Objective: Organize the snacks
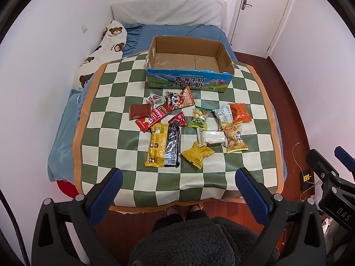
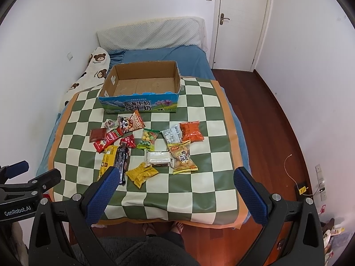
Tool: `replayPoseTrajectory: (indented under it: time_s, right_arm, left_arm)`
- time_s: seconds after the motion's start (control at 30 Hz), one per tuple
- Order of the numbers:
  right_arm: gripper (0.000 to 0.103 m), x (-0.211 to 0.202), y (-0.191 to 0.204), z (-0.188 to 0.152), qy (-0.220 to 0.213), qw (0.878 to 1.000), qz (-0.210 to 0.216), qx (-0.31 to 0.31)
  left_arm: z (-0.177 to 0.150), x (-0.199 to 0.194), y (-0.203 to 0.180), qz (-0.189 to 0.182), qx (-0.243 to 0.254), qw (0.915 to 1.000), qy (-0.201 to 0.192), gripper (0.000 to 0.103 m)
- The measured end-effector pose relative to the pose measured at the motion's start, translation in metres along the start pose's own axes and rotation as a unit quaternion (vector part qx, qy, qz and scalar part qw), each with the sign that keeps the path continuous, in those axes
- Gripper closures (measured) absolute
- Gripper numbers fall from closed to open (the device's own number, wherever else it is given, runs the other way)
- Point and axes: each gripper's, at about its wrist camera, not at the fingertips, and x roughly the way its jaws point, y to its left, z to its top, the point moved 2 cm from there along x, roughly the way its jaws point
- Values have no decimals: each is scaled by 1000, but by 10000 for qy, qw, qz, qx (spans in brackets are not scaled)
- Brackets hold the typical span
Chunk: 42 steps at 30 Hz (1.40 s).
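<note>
Several snack packets lie scattered on a green-and-cream checked mat [image 1: 124, 177] [image 2: 199, 184] spread over a bed. Among them are a yellow-and-black bar pack [image 1: 163, 146] [image 2: 115, 160], a yellow pouch [image 1: 197, 154] [image 2: 142, 174], a white pack [image 1: 212, 138] [image 2: 158, 157] and an orange bag [image 1: 240, 112] [image 2: 191, 131]. Behind them stands an open cardboard milk box [image 1: 188, 82] [image 2: 139, 104] with nothing inside. My left gripper [image 1: 177, 177] is open and held high over the mat's near edge. My right gripper [image 2: 176, 177] hangs open beside it, holding nothing.
A bear-print pillow [image 1: 104, 51] [image 2: 93, 71] lies along the left wall. The blue bedsheet [image 1: 177, 32] reaches back to a padded headboard [image 1: 166, 11]. A person's feet [image 2: 164, 226] stand on the wooden floor [image 2: 270, 133] at the bed's foot. A white door [image 2: 241, 22] is at the back right.
</note>
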Motion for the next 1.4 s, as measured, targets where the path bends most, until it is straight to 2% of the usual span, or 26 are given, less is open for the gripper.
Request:
replayPoseTrajectory:
  time_s: [1.4]
  right_arm:
    - [0, -7, 8, 0, -88, 10000, 10, 13]
  left_arm:
    - [2, -13, 1, -5, 99, 9998, -166, 0]
